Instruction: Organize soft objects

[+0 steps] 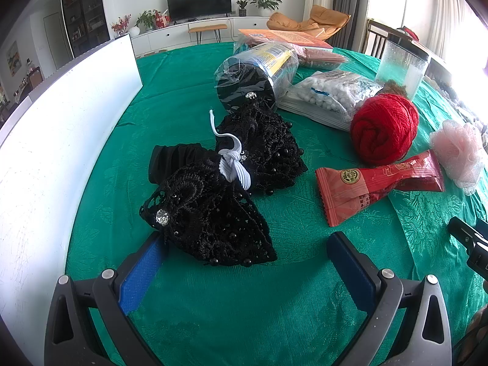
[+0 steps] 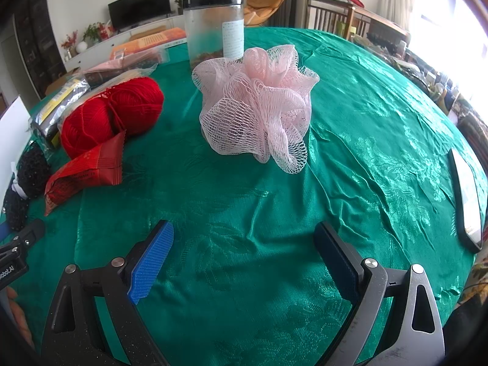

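A pair of black lace items (image 1: 213, 201) tied with a white elastic band (image 1: 235, 164) lies on the green tablecloth (image 1: 244, 305). My left gripper (image 1: 244, 244) stands open just in front of it, the near lace edge between the fingers. A red yarn ball (image 1: 384, 128) (image 2: 113, 113), a red snack packet (image 1: 375, 186) (image 2: 85, 170) and a pink mesh sponge (image 2: 259, 103) (image 1: 460, 152) rest further right. My right gripper (image 2: 244, 235) is open and empty, short of the sponge.
A white box wall (image 1: 61, 140) stands along the left. A clear jar with black lid (image 2: 215, 27), a bag of white pellets (image 1: 329, 94), a wrapped black cylinder (image 1: 256, 73) and flat packets (image 1: 283, 38) crowd the back. A dark tray edge (image 2: 466, 195) lies at right.
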The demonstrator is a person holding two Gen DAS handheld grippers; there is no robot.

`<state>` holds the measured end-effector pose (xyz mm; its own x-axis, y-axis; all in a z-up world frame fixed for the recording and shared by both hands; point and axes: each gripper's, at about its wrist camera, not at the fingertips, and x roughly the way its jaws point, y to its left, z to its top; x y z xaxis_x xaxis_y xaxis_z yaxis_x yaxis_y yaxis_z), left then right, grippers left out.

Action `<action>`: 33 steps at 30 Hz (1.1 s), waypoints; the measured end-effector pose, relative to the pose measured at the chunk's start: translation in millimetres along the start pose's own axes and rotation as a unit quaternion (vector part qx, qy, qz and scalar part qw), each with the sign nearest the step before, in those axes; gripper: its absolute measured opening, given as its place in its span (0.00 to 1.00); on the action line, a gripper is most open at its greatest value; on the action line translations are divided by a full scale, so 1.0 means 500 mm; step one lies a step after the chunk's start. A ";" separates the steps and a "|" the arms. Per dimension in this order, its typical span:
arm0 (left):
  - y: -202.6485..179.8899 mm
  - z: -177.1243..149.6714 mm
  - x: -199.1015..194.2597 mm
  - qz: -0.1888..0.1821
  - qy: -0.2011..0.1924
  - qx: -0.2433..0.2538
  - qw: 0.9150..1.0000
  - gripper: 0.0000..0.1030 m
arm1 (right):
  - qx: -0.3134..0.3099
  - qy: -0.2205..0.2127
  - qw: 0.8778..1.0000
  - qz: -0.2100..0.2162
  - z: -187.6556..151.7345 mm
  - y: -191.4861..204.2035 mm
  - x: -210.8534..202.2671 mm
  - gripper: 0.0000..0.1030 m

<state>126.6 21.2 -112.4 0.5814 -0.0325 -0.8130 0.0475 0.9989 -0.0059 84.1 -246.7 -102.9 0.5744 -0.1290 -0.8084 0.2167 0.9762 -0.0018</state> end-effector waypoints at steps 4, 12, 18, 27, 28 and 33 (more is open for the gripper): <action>0.000 0.000 0.000 0.000 0.000 0.000 1.000 1.00 | 0.000 0.000 1.000 0.000 0.000 0.000 0.000 0.92; 0.000 0.000 0.000 0.000 0.000 0.000 1.000 1.00 | 0.000 -0.001 1.000 0.000 0.000 0.000 0.001 0.92; 0.000 0.000 0.000 0.000 0.000 0.000 1.000 1.00 | 0.000 -0.001 1.000 0.000 0.004 0.001 0.001 0.92; 0.000 0.000 0.000 0.000 0.000 0.000 1.000 1.00 | 0.000 -0.001 1.000 0.000 0.004 0.001 0.002 0.92; 0.000 0.000 0.000 0.000 0.000 0.000 1.000 1.00 | 0.000 -0.001 1.000 0.000 0.003 0.001 0.002 0.92; 0.000 0.000 0.000 0.000 0.000 0.000 1.000 1.00 | 0.000 -0.002 1.000 0.000 0.003 0.001 0.002 0.92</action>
<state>126.5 21.3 -112.5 0.5816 -0.0323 -0.8128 0.0475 0.9989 -0.0057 86.2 -246.6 -102.8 0.5768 -0.1300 -0.8064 0.2175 0.9761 -0.0017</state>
